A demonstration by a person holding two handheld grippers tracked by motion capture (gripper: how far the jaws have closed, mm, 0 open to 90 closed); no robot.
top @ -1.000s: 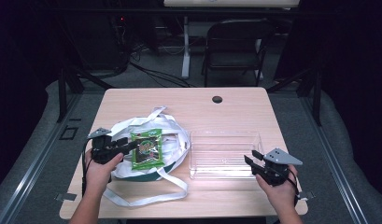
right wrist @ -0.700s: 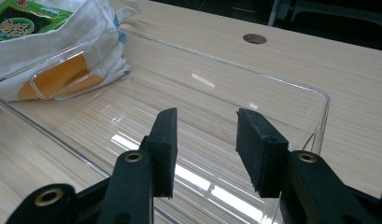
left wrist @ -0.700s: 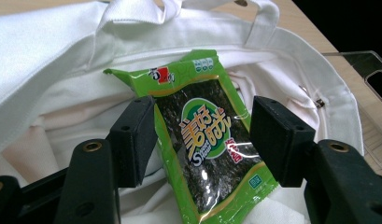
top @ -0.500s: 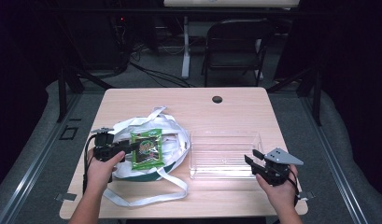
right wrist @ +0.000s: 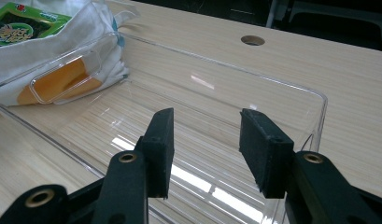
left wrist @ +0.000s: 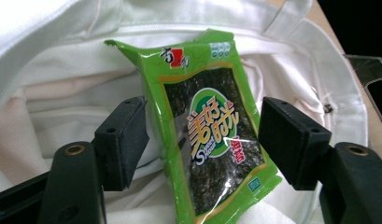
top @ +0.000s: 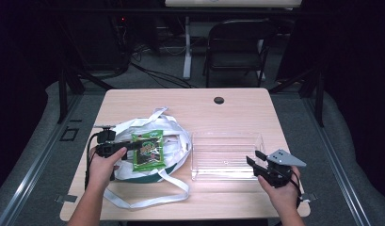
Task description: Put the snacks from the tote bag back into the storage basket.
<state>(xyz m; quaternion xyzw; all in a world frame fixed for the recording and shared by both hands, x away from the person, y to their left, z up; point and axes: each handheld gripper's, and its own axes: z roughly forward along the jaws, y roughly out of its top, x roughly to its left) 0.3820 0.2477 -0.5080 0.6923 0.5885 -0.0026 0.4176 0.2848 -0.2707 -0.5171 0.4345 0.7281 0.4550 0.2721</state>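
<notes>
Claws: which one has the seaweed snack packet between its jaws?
The left claw, open astride the green seaweed snack packet on the white tote bag; the right claw hangs over the clear tray.

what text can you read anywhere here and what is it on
"Seaweed Snack", partly legible, small white print: on the green snack packet, which lies on the white bag.
Large yellow Chinese characters, same packet: visible, not transcribed.
Red corner logo, top icons, bottom mark: too small to read.
Clear tray, table: no text.

Glossy packet (left wrist: 212, 135), seemingly cloth bag (left wrist: 62, 88)
</notes>
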